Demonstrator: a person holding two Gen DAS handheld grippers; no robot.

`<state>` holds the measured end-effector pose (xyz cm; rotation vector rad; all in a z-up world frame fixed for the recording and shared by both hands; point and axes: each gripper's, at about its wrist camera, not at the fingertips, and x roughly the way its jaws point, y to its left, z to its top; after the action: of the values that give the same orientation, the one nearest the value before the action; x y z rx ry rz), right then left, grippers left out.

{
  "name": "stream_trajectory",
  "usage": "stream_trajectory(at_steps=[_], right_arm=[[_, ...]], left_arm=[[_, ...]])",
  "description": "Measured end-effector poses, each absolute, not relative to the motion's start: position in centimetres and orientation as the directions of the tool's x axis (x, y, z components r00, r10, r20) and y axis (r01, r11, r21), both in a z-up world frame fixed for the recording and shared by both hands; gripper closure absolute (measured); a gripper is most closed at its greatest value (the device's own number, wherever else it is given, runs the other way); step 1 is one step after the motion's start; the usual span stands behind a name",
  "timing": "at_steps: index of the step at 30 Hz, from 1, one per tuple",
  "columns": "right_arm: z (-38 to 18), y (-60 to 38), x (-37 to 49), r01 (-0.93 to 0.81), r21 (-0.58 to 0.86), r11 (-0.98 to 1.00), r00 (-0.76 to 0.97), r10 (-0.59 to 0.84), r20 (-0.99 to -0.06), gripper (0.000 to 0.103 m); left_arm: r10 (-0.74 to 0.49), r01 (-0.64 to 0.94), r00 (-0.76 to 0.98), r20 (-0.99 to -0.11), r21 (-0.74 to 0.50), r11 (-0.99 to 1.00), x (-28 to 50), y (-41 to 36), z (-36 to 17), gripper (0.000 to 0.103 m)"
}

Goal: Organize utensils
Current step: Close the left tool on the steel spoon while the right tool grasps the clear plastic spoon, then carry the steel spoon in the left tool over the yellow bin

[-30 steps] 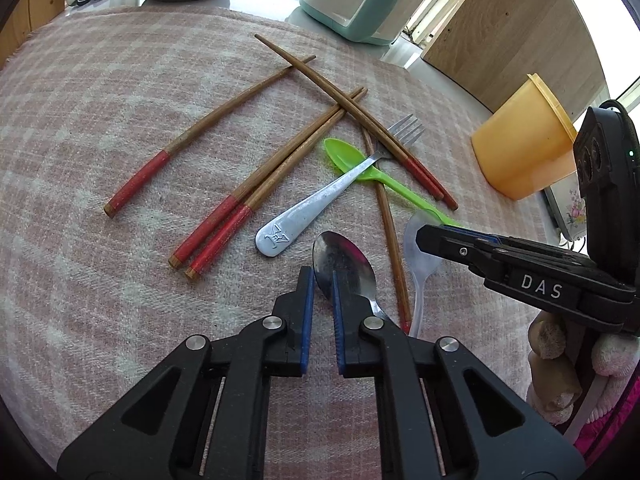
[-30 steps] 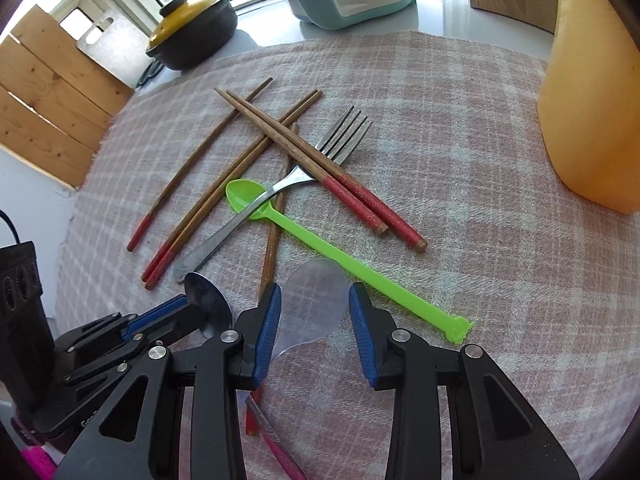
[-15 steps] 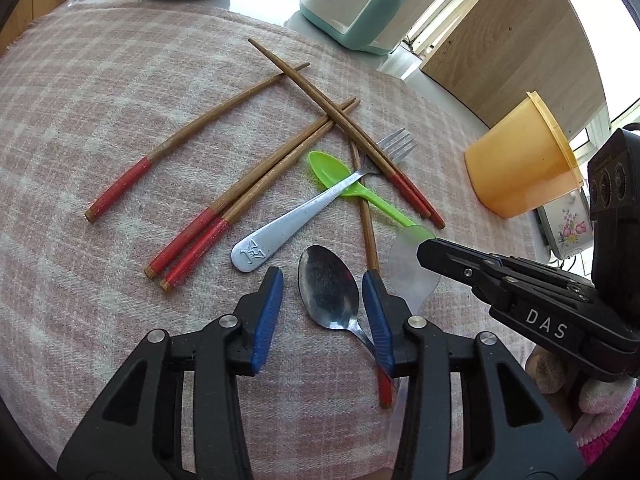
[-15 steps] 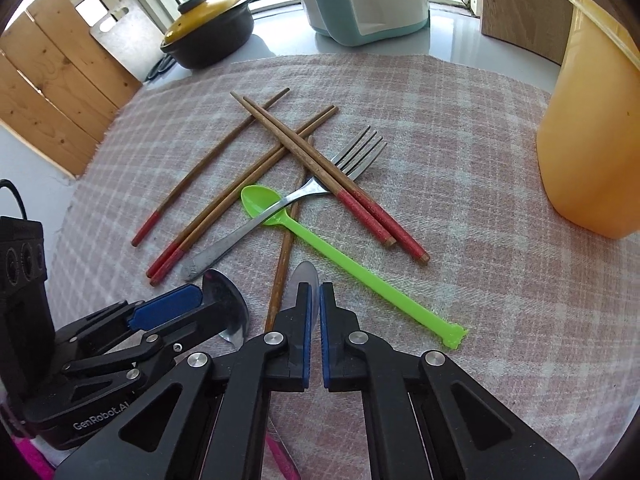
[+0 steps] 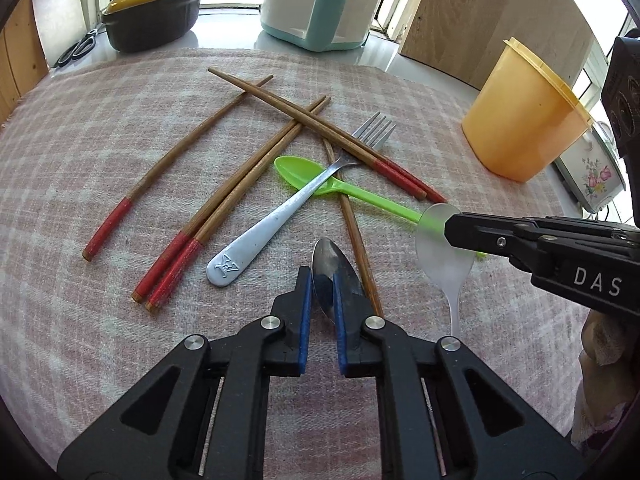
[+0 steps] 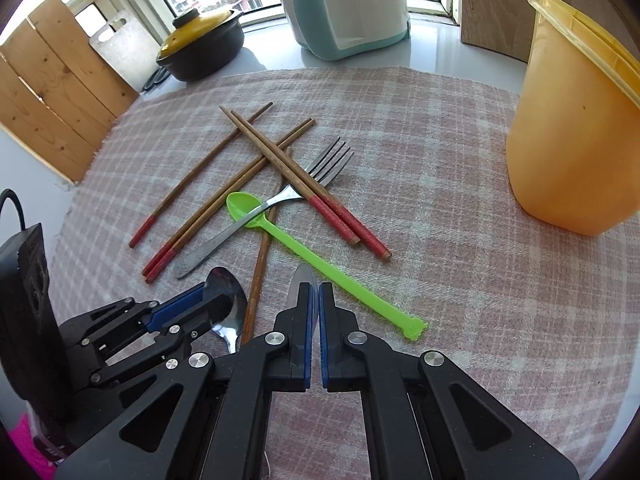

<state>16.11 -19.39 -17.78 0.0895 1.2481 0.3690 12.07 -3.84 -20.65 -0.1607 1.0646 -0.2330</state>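
My left gripper (image 5: 320, 280) has its jaws closing, and its blue pads pinch the bowl of a metal spoon (image 5: 326, 260) near the front of the checked cloth (image 5: 80, 160). My right gripper (image 6: 314, 292) is shut edge-on upon the bowl of a clear plastic spoon (image 6: 302, 276). That clear spoon (image 5: 436, 256) hangs from the right gripper (image 5: 450, 228) just above the cloth, handle down. On the cloth beyond lie a green plastic spoon (image 5: 304, 170), a metal fork (image 5: 280, 224) and several red-tipped wooden chopsticks (image 5: 192, 256), crossed over one another.
A yellow plastic container (image 5: 520, 120) stands on the cloth at the right. Behind the cloth are a dark pot with a yellow lid (image 5: 152, 12), a white and teal appliance (image 5: 320, 0), scissors (image 5: 76, 52) and a wooden board (image 5: 480, 20).
The left jaws opened around the metal spoon's bowl, then shut on it. The right jaws shut on the clear spoon and raised it off the cloth.
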Motion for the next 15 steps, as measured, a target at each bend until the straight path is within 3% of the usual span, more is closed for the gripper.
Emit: stream_trajectory(at_steps=[7, 15], right_arm=[[-17.2, -19.9, 15.6, -0.222, 0.27, 0.937, 0.28, 0.326, -0.903, 0.102], [-16.9, -21.1, 15.4, -0.208, 0.272, 0.94, 0.291, 0.325, -0.9, 0.102]], left_arm=[[-0.302, 0.129, 0.465, -0.832, -0.274, 0.953, 11.8, -4.2, -19.7, 0.101], [-0.232, 0.17, 0.467, -0.853, -0.171, 0.97, 11.8, -6.2, -19.5, 0.101]])
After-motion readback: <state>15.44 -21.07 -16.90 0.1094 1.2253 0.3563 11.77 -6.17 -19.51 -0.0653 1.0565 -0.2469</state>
